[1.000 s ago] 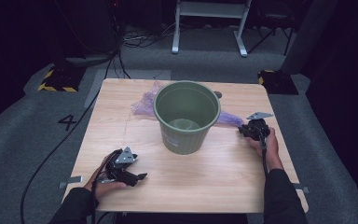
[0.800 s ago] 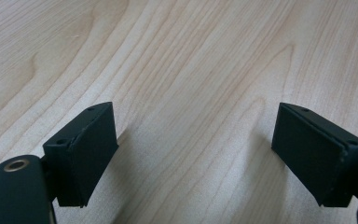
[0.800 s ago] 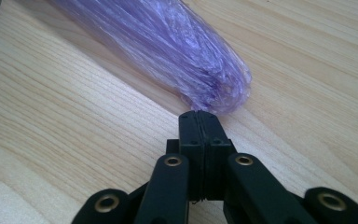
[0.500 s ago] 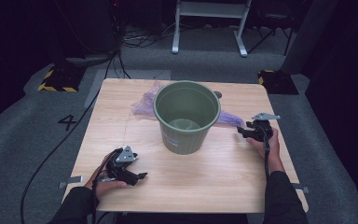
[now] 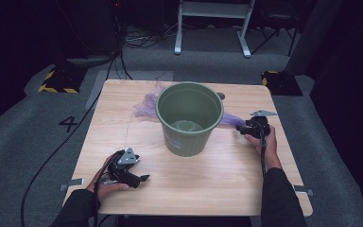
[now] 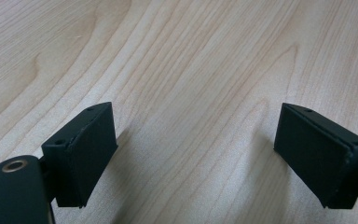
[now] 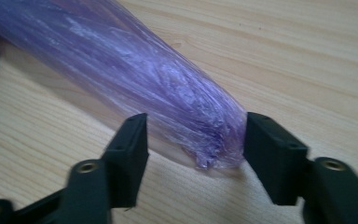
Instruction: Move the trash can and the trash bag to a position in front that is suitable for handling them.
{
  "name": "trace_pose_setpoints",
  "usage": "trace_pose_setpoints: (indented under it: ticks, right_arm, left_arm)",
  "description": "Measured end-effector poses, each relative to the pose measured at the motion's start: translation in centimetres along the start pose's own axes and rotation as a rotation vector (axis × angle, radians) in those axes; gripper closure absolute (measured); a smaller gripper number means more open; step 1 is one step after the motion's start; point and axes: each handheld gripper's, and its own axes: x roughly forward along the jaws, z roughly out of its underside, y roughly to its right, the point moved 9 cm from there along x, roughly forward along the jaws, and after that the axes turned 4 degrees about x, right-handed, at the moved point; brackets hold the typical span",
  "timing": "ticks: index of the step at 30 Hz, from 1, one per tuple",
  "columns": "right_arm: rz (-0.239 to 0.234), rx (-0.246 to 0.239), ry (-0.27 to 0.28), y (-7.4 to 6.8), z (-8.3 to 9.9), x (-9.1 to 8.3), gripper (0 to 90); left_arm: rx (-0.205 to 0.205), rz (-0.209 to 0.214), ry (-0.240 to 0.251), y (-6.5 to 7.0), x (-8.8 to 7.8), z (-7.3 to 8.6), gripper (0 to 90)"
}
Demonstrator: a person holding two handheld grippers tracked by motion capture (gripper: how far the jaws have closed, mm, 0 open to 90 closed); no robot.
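A green plastic bucket point(image 5: 189, 118) stands upright in the middle of the wooden table point(image 5: 208, 184). A thin purple plastic bag point(image 5: 144, 106) lies behind it, and its bunched end point(image 7: 168, 93) trails out to the bucket's right. My right gripper point(image 5: 241, 127) lies low at that end. Its jaws have just been closing and stand open point(image 7: 196, 133), with the bag's tip between them. The tip brushes one pad, and a gap remains at the other. My left gripper point(image 5: 142, 178) rests near the front left edge, open wide point(image 6: 191, 135) over bare wood.
Inside, the bucket looks bare. Bare wood stretches in front of it, between my two hands. Around the table are grey carpet, cables, a white stand point(image 5: 212, 23) at the back and a floor mark "4" point(image 5: 69, 124).
The right hand has shifted only slightly beside the bag's end. The left gripper and the bucket have stayed put.
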Motion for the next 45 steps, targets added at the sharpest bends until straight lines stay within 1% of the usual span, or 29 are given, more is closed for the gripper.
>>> trace_pose_setpoints:
  ticks: [1,2,5,6,9,11,12,13,14,16,17,18,20,22,24,25,26,27,28,30,31,32,34,35,36,39,41,44,45]
  right_arm:
    - [0.002,0.008,-0.002,0.1,0.1,0.1,51.4]
    - [-0.004,0.018,-0.031,0.1,0.6,0.3,63.5]
    - [-0.013,0.032,-0.033,0.5,0.8,0.0,77.4]
    - [-0.013,0.032,-0.033,0.5,0.8,0.0,77.4]
    - [-0.011,0.026,-0.044,0.8,1.0,-0.4,85.0]
    - [-0.032,0.012,-0.046,0.7,1.4,-0.8,87.6]
    - [-0.024,0.008,-0.049,0.8,1.8,-1.3,88.0]
    - [-0.024,0.008,-0.049,0.8,1.8,-1.3,88.0]
    - [-0.016,-0.016,-0.054,0.8,2.3,-2.0,88.0]
    - [-0.020,-0.035,-0.051,0.6,2.6,-2.7,87.8]
    - [-0.020,-0.035,-0.051,0.6,2.6,-2.7,87.8]
    - [-0.013,-0.049,-0.049,0.6,2.7,-3.1,87.7]
    - [-0.030,-0.053,-0.035,0.3,3.0,-4.1,87.2]
    - [-0.042,-0.080,-0.029,-0.3,3.9,-5.5,85.5]
    - [-0.051,-0.082,-0.029,-0.5,4.1,-5.8,85.1]
    - [-0.063,-0.095,-0.027,-1.2,4.9,-6.7,82.5]
    - [-0.063,-0.095,-0.027,-1.2,4.9,-6.7,82.5]
    - [-0.080,-0.090,-0.021,-1.6,5.2,-7.0,81.9]
    - [-0.099,-0.088,-0.016,-2.1,5.7,-7.5,81.1]
    - [-0.112,-0.100,-0.022,-3.0,6.6,-8.2,80.3]
    - [-0.120,-0.109,-0.024,-3.3,6.9,-8.4,80.4]
    - [-0.133,-0.149,-0.030,-4.5,7.6,-9.2,80.7]
    - [-0.136,-0.157,-0.027,-4.8,7.7,-9.4,80.4]
    - [-0.140,-0.167,-0.027,-5.2,7.9,-9.8,77.0]
    - [-0.137,-0.182,-0.020,-5.5,8.0,-10.1,69.2]
    - [-0.092,-0.198,0.010,-5.0,7.6,-10.5,58.0]
    - [-0.069,-0.181,0.026,-4.4,7.0,-10.3,49.0]
    - [-0.059,-0.192,0.027,-3.7,6.0,-9.6,40.3]
    - [-0.051,-0.198,0.025,-3.5,5.7,-9.4,39.9]
  left_arm:
    - [0.000,0.000,0.000,0.0,0.0,0.0,12.5]
    - [0.000,0.000,0.000,0.0,0.0,0.0,12.5]
    - [0.000,0.000,0.000,0.0,0.0,0.0,12.5]
    - [0.000,0.000,0.000,0.0,0.0,0.0,12.5]
    - [-0.001,-0.002,0.000,0.0,0.0,0.0,12.5]
    - [-0.003,-0.004,0.000,0.0,0.0,0.0,12.5]
    - [-0.004,-0.006,0.000,0.0,0.0,0.0,12.5]
    - [-0.004,-0.006,0.000,0.0,0.0,0.0,12.5]
    - [-0.004,-0.006,-0.001,0.0,0.0,0.0,12.4]
    - [-0.004,-0.006,0.000,0.0,0.0,-0.1,12.4]
    - [-0.004,-0.006,0.000,0.0,0.0,-0.1,12.4]
    - [-0.004,-0.006,-0.001,0.0,0.0,0.0,12.4]
    - [-0.005,-0.006,-0.001,0.0,0.1,-0.1,12.4]
    - [-0.004,-0.008,-0.001,0.0,0.1,-0.1,12.4]
    - [-0.005,-0.007,-0.001,0.0,0.1,-0.1,12.4]
    - [-0.007,-0.008,-0.001,0.0,0.1,-0.1,12.3]
    - [-0.007,-0.008,-0.002,0.0,0.1,-0.1,12.3]
    - [-0.008,-0.009,-0.002,0.0,0.1,-0.1,12.3]
    - [-0.007,-0.009,-0.002,0.0,0.1,-0.1,12.3]
    - [-0.007,-0.008,-0.002,0.0,0.1,-0.1,12.2]
    - [-0.007,-0.008,-0.002,0.0,0.1,-0.1,12.3]
    - [-0.008,-0.007,-0.001,0.0,0.2,-0.1,12.2]
    - [-0.007,-0.007,0.000,0.0,0.2,-0.2,12.2]
    - [-0.006,-0.006,-0.001,0.0,0.2,-0.2,12.1]
    - [-0.008,-0.006,-0.001,0.0,0.2,-0.2,12.1]
    - [-0.004,-0.004,-0.001,0.0,0.3,-0.2,12.0]
    - [-0.001,-0.004,-0.005,-0.1,0.3,-0.3,11.7]
    - [0.002,0.000,-0.002,-0.1,0.4,-0.4,11.5]
    - [0.003,-0.001,-0.002,-0.1,0.4,-0.4,11.5]
